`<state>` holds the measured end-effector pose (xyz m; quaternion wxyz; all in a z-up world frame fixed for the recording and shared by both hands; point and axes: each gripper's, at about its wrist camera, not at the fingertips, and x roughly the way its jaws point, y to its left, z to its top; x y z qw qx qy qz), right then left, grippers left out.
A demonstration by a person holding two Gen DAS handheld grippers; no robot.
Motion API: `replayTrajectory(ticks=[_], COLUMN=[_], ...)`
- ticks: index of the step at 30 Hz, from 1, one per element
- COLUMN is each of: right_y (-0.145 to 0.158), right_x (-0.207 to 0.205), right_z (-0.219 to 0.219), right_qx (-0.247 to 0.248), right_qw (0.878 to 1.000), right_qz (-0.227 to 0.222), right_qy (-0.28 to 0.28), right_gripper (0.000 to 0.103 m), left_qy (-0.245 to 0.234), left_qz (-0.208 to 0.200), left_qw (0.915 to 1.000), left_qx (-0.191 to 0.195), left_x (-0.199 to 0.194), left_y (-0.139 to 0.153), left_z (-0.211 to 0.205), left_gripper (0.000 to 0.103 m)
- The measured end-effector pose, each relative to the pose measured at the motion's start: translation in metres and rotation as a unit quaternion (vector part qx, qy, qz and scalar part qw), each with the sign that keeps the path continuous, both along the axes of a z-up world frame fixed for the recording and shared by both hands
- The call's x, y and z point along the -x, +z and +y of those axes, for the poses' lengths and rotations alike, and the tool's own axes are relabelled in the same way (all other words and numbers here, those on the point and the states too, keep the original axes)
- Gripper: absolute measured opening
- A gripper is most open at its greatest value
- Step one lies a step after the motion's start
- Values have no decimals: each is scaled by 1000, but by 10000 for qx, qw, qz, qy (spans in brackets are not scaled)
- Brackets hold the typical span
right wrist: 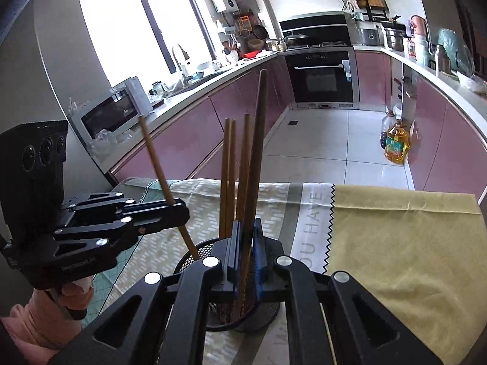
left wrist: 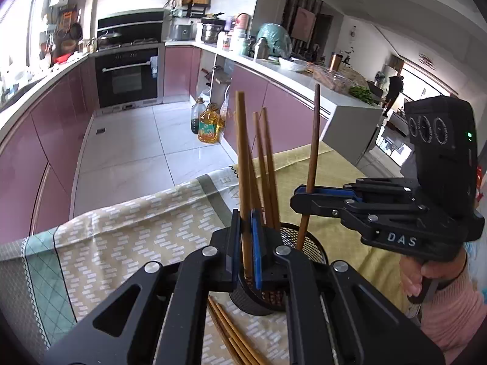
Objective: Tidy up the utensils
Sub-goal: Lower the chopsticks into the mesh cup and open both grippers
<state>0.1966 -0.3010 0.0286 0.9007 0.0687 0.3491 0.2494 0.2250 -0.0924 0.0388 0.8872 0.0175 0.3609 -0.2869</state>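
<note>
Left gripper [left wrist: 245, 243]: we hold it pressed together on one wooden chopstick [left wrist: 242, 164], which stands near upright between the blue pads, lower end inside the black mesh holder [left wrist: 316, 251]. Right gripper [right wrist: 247, 254]: likewise pinched on its own chopstick [right wrist: 258, 140], tip already down in the same holder [right wrist: 185, 255]. Risks, as we judge them: two sticks entering one narrow cup together may knock each other or the three chopsticks standing there [left wrist: 264, 164]; a sideways push from either gripper could tip the light holder on the cloth; letting go too high could bounce a stick out. Holder sits directly under both sets of fingers, on the patterned tablecloth [left wrist: 137, 222]. Loose chopsticks [left wrist: 234, 334] lie beside the holder's base, beneath the left gripper, not yet stowed.
</note>
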Motion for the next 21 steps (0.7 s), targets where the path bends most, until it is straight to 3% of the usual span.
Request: replayTrajectory(ticks=[15,21], right_y=[-13,-11], right_x=[-9,-4], right_z=[-4,0], right_qx=[-224,-173], right_qw=[9996,9998], right_qz=[97,30], right_qy=[-144,-100], right_gripper=[16,18], left_qy=[132,176], left_qz=[78,110], left_qw=[9997,9996], left_qx=[176,192], left_x=[-5,-3], left_y=[-16,-19], left_z=[8,8], left_gripper=[13,22])
